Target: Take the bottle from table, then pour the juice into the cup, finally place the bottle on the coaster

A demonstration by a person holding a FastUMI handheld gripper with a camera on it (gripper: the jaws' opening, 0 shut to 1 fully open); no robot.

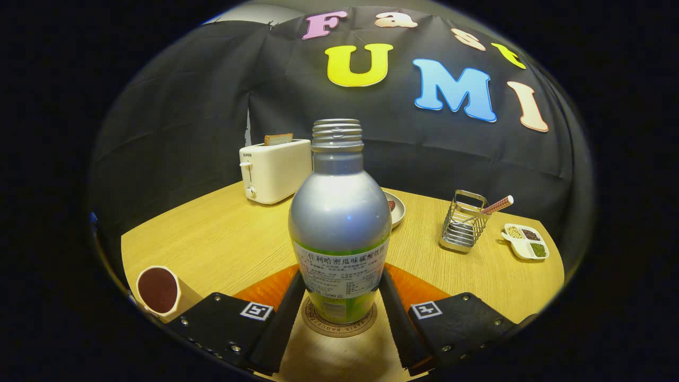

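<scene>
Metal is what the bottle (339, 223) seems to be made of, so it is likely stiff and will not be squashed by a squeeze. Its silver skin looks smooth and shiny and may be slippery, so it is best gripped low on the paper label, where the sides are straight. No cap is seen on the threaded neck, so any juice left inside could be spilled if the bottle is tipped. How heavy it is cannot be told. The bottle is stood upright on the round coaster (339, 324), which lies on the wooden table (223, 239) near the tool. An orange mat (265, 289) is seen just behind the coaster, on both sides of the bottle. The gripper (339, 297) is set around the low part of the bottle, one finger on each side. The fingers are held about as wide as the bottle, and they look to be touching or almost touching the label. Whether the bottle is really being pressed cannot be told. The cup (159, 292) is seen near and to the left, with something dark inside, so the pouring is judged to be done. The last step looks nearly finished, with only the letting go left. Far off, a toaster (276, 170), a small dish (395, 208), a wire rack (464, 222) and a snack tray (525, 241) are seen.
</scene>
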